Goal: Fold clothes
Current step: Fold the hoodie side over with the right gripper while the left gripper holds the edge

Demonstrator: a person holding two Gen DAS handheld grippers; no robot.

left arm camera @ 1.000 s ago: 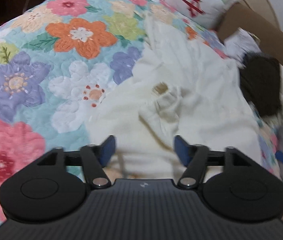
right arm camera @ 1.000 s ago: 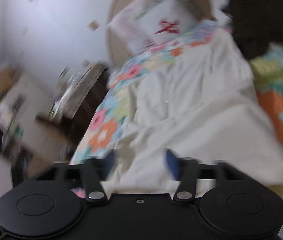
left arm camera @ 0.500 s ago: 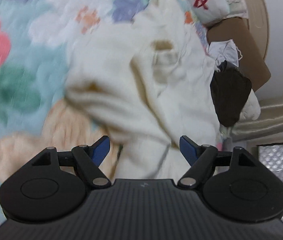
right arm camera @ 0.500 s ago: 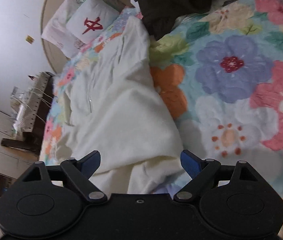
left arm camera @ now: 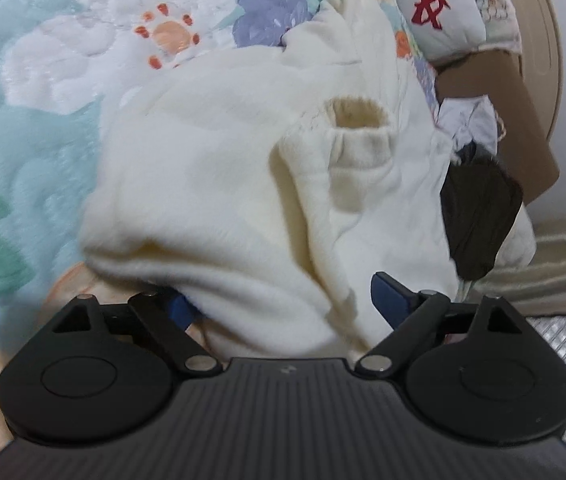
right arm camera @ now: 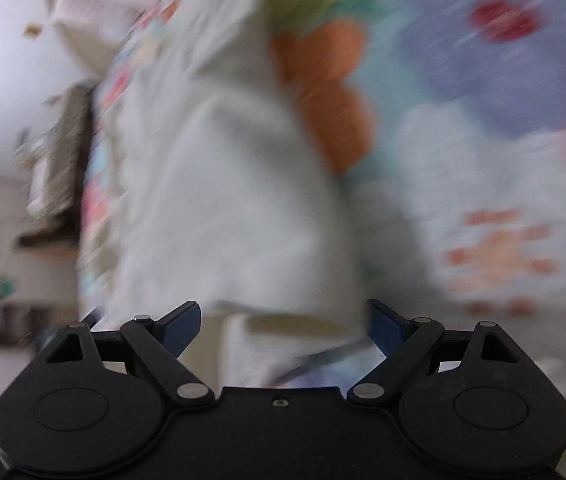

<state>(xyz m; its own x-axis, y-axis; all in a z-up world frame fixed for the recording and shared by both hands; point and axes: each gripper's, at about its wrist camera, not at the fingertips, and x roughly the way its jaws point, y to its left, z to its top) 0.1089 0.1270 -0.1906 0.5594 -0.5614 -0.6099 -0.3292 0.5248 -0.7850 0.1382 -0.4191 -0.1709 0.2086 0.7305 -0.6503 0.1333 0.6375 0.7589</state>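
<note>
since a second before, both your claws came down close to the bed, and the cream garment filled far more of each view than it did then. your left claw had its jaws wider than before and they were opening at this moment; a thick fold of the garment bulged between them and lay over the left blue pad, while the right pad stood clear of the cloth, so nothing was clamped. your right claw was spread wide too, wider than a second earlier, with the garment's edge just ahead of and between its pads, and no pinch showed.

both claws pointed forward and down at the bed, your left one over the near hem of the garment, with a sleeve cuff just beyond its tips. the flowered quilt lay to the left of that claw, and a dark cloth, a cardboard box and a pillow with a red mark sat ahead to its right.

your right view was badly smeared by motion: the garment read as a pale mass ahead, the quilt as blurred colour to the right, and the things at the far left could not be made out. most of your left claw's left pad was hidden under the fold.
</note>
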